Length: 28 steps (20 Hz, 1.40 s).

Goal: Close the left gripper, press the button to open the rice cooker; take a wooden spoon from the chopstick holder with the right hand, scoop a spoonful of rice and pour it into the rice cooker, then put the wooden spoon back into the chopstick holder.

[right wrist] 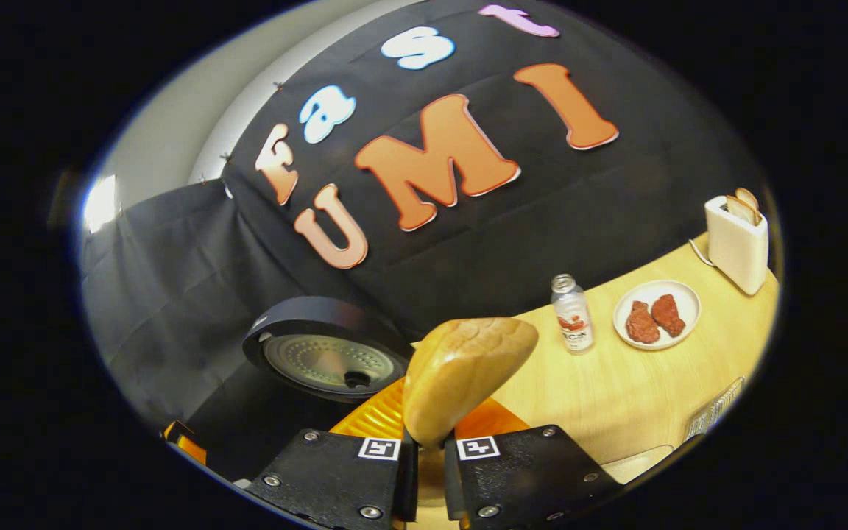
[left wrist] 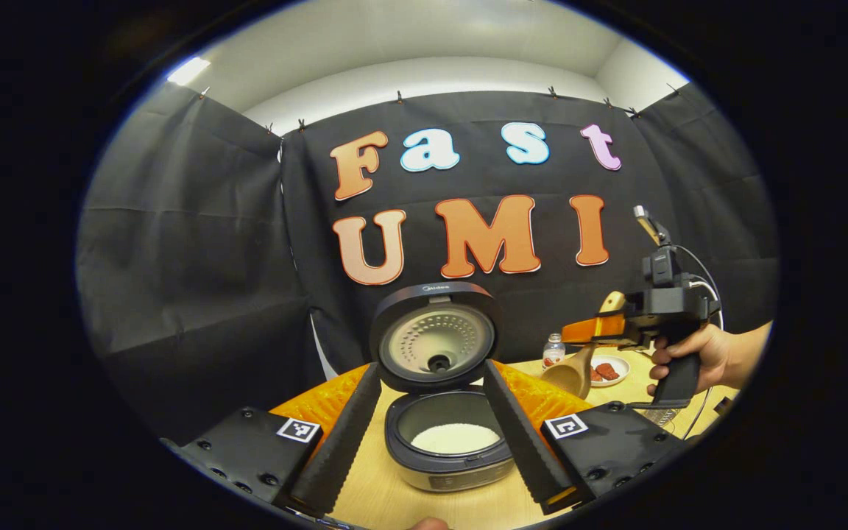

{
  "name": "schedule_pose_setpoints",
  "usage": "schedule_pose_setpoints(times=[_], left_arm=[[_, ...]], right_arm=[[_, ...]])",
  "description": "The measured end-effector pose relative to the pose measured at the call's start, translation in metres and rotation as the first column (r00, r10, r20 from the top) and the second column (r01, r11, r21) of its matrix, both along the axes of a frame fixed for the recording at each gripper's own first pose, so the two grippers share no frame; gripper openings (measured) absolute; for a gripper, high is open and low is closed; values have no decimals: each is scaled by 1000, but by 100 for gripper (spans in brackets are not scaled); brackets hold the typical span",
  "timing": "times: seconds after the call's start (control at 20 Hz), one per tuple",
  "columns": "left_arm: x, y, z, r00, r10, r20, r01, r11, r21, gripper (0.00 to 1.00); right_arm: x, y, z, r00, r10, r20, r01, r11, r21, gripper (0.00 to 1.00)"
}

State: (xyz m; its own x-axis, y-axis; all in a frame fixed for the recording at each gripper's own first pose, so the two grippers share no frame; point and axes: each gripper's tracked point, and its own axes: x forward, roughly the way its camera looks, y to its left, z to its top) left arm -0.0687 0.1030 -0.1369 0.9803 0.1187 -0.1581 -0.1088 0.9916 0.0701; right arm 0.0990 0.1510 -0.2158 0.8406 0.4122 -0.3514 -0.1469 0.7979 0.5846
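The rice cooker (left wrist: pixel 447 471) stands with its lid (left wrist: pixel 435 338) raised upright, and white rice (left wrist: pixel 456 438) lies in its pot. My left gripper (left wrist: pixel 433 366) is open, its fingers spread to either side of the cooker without touching it. To the right, a hand (left wrist: pixel 696 357) holds my right gripper (left wrist: pixel 601 335), which is shut on the wooden spoon (left wrist: pixel 570 374). The spoon's bowl hangs beside the cooker, above the table. In the right gripper view the right gripper (right wrist: pixel 428 449) pinches the spoon (right wrist: pixel 468 368) by its neck, with the bowl's rounded back facing the camera. The open lid (right wrist: pixel 328 361) is to its left.
On the wooden table (right wrist: pixel 615 390) stand a small bottle (right wrist: pixel 571 313), a white plate (right wrist: pixel 682 294) with two red pieces, and a white toaster (right wrist: pixel 737 232) holding bread at the far right. The bottle (left wrist: pixel 553 350) and plate (left wrist: pixel 619 362) sit behind the spoon.
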Motion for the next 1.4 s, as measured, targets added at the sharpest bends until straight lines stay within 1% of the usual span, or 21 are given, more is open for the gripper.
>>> schedule_pose_setpoints(times=[0.2, 0.6, 0.65, 0.8, 0.9, 1.0, 1.05, 1.25, 1.35, 1.4], left_arm=[[3, -19, 0, 1000, -22, -1, 22, 1000, 14, 95], [8, -50, -4, 999, -32, -21, 33, 999, 17, 95], [8, -52, -5, 999, -29, -25, 30, 999, 20, 88], [10, -54, -7, 999, -13, -36, 14, 999, 29, 88], [11, -57, -10, 999, -4, -47, 5, 1000, 29, 88], [12, -58, -9, 998, 7, -54, -5, 999, 41, 88], [12, -58, -10, 998, 14, -56, -11, 999, 48, 88], [14, -55, -8, 997, 45, -67, -41, 997, 70, 88], [18, -46, -4, 996, 70, -64, -64, 994, 86, 88], [24, -37, -1, 995, 84, -62, -79, 993, 88, 92]], right_arm=[[-9, -58, -9, 995, -89, -34, 89, 996, 0, 14], [-36, -144, -27, 978, -192, -84, 192, 981, -7, 14], [-39, -156, -29, 974, -208, -88, 208, 978, -12, 14], [-48, -198, -36, 957, -275, -98, 275, 961, -11, 14], [-52, -227, -48, 943, -318, -98, 315, 948, -44, 14], [-51, -254, -60, 930, -360, -73, 353, 930, -103, 14], [-51, -267, -70, 921, -381, -77, 369, 919, -137, 14], [-50, -299, -111, 905, -412, -102, 382, 895, -230, 14], [-49, -306, -129, 902, -413, -121, 371, 889, -269, 14], [-48, -306, -140, 903, -409, -132, 360, 888, -286, 14]])
